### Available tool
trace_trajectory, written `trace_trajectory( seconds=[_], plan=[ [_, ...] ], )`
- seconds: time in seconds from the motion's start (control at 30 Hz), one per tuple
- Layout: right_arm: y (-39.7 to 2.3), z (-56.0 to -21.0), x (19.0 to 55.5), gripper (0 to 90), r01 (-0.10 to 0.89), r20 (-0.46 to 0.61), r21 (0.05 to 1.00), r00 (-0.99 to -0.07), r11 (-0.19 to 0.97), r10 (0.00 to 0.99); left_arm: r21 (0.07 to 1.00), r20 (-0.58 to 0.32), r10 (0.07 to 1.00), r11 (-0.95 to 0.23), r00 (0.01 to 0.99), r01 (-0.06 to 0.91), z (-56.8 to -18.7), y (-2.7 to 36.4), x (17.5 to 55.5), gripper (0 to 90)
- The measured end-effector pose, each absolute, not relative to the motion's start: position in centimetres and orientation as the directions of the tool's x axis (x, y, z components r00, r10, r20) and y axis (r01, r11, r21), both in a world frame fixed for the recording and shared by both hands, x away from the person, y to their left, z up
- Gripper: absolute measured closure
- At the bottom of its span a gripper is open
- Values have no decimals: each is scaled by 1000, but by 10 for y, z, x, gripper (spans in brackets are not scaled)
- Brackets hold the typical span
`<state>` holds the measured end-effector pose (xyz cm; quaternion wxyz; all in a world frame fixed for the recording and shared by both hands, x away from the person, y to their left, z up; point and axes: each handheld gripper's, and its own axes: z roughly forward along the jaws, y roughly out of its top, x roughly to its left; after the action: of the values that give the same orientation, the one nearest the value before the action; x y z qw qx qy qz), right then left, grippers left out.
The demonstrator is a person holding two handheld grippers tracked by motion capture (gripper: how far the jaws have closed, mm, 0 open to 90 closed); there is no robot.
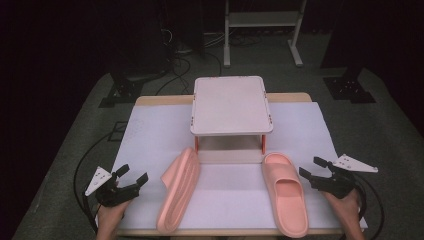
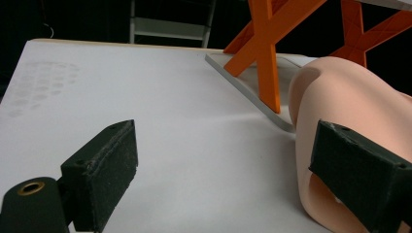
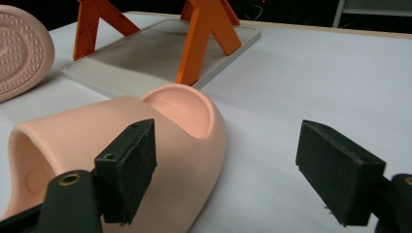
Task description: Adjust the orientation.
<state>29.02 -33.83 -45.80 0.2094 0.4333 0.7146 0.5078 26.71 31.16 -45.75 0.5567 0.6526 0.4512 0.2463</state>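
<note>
Your left gripper (image 1: 131, 181) hovers low over the near left part of the desk (image 1: 150, 130), jaws spread wide with nothing between them. Just past its right jaw lies the left slipper (image 1: 180, 189), a pink foam slide tipped up on its side edge. Its long axis runs from the near desk edge away towards the small stand (image 1: 231, 104), leaning slightly rightwards at the far end. In the left gripper view that slipper (image 2: 340, 107) bulges up behind the right jaw, and whether the pad touches it cannot be told; bare white desk lies ahead of the left jaw.

Your right gripper (image 1: 312, 170) sits at the near right, jaws also wide and empty. The right slipper (image 1: 286, 192) lies flat, sole down, just beside the left jaw, long axis near to far, strap at the near end and the open heel towards the stand. In the right gripper view the slipper (image 3: 121, 145) sits behind the left jaw, its heel pointing at the stand's orange legs (image 3: 204, 39) and grey base plate (image 3: 145, 58).

A strip of open desk separates the two slippers. Their near ends reach close to the near desk edge. The stand's base plate lies just beyond their far ends. Beyond your right jaw, the desk is open out to its edge.
</note>
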Motion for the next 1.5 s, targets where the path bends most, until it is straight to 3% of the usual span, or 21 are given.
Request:
trace_trajectory(
  seconds=[1.5],
  plan=[
    [-334,-457,287,221,390,125,913,-548,120,827,925,-106,812,-131,573,356,-464,285,263,98]
  ],
)
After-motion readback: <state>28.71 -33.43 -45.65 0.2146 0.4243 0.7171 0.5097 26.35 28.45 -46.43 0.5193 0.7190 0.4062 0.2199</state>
